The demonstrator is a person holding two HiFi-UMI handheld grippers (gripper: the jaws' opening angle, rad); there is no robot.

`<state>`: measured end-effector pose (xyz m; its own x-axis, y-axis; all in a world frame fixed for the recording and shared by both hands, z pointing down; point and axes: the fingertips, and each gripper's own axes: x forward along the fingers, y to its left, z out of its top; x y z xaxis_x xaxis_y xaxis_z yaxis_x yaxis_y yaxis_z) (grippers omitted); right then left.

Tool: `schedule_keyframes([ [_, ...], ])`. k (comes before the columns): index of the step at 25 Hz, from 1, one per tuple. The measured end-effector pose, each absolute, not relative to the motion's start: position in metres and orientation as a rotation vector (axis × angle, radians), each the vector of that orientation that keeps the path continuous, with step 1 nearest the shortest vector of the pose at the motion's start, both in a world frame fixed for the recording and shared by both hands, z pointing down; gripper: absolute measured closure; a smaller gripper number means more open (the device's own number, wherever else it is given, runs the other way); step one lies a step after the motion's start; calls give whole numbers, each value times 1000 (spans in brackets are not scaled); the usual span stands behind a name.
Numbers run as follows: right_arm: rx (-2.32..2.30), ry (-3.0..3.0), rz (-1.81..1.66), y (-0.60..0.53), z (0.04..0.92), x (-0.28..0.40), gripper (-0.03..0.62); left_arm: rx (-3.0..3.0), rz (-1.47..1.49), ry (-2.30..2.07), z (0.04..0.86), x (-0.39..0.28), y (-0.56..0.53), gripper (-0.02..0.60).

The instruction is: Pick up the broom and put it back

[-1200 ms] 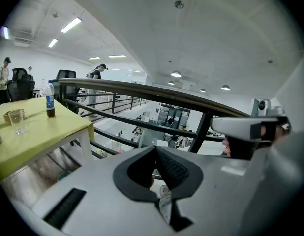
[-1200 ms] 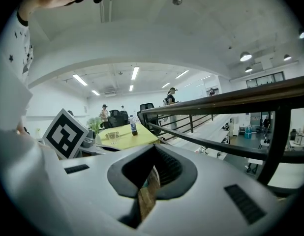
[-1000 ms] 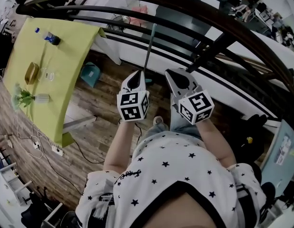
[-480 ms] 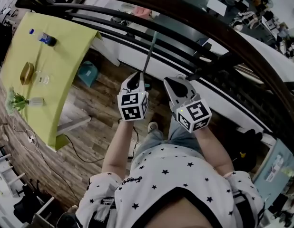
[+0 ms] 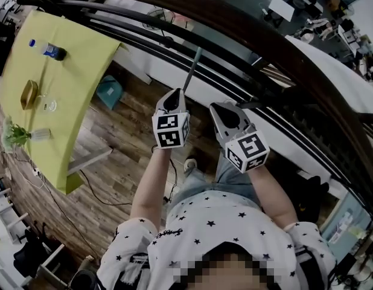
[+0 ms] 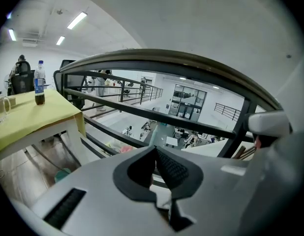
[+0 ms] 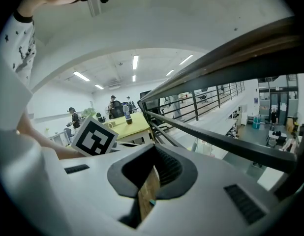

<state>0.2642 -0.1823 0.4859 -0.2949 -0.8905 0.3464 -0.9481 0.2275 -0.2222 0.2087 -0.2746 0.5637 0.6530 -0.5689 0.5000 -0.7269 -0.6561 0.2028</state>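
Observation:
In the head view the broom's thin grey-green handle [image 5: 192, 68] runs from the tip of my left gripper [image 5: 177, 93] up to the dark railing [image 5: 235, 23]. The broom's head is hidden. That gripper is shut on the handle. In the left gripper view a pale stretch of the handle [image 6: 151, 134] rises just past the closed tips of the left gripper [image 6: 155, 149]. My right gripper [image 5: 215, 106] hangs beside it to the right, shut and holding nothing. In its own view the right gripper [image 7: 153, 149] shows only wooden floor through the slit behind its tips.
The railing's bars [image 6: 142, 113] cross close in front of both grippers, with a drop to a lower floor beyond. A yellow-covered table [image 5: 54, 83] stands left with a bottle [image 5: 46, 50] and small items. A teal bin [image 5: 108, 92] sits on the wooden floor.
Both grippers have moved closer to the railing, the left one still carrying the broom handle. The table has slid toward the left edge of the head view.

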Motion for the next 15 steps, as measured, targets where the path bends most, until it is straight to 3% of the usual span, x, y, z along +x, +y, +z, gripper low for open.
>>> schedule_keyframes([
  [15,1736,-2324,640,-224,525,301,600,2558,530,-876,616,287,-335,568],
])
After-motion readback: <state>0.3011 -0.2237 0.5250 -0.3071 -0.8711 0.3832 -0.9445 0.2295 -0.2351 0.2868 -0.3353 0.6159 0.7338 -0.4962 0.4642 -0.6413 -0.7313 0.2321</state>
